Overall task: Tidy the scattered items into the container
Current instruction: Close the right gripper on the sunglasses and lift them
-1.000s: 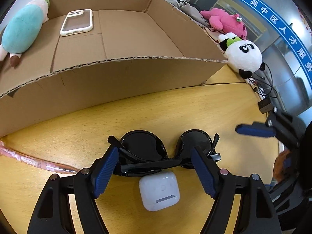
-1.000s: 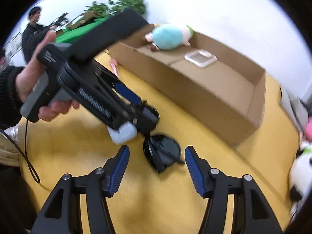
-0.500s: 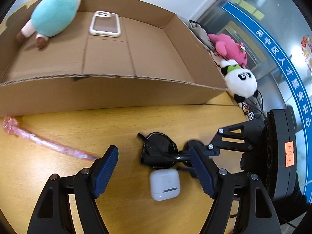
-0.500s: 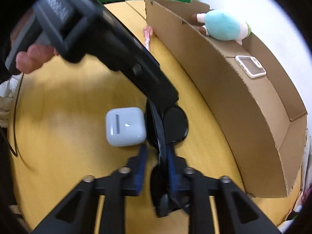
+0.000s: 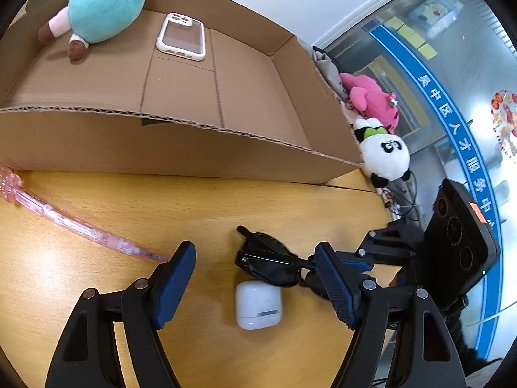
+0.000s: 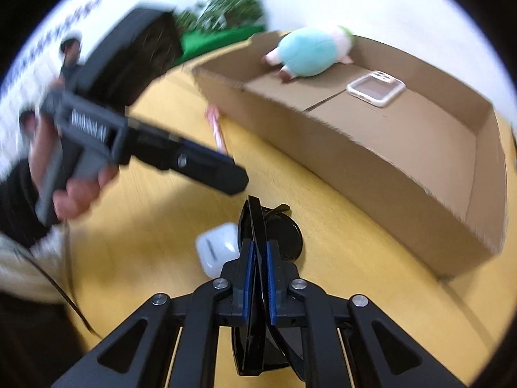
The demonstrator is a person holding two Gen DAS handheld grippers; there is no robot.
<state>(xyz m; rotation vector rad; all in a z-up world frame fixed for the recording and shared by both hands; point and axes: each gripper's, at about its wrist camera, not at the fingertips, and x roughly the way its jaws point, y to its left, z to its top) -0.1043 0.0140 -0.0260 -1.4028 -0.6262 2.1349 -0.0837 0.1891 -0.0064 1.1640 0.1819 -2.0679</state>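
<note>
Your right tool [image 6: 257, 274] is clamped on one pair of black sunglasses [image 6: 255, 226], which sits on the yellow worktop [image 6: 339, 258] in front of the cardboard box [image 6: 387, 174]. Your left tool [image 5: 255, 278] hangs above the worktop with its jaws spread wide, holding nothing. One white earbud case [image 5: 258, 304] lies touching the sunglasses, and one pink pen [image 5: 74, 226] lies to the left beside the box. Inside the box you have two items: one teal plush [image 5: 106, 3] and one phone case [image 5: 181, 36]. Beyond the box's right end sit two more plush toys, one pink [image 5: 371, 100] and one panda [image 5: 383, 153].
</note>
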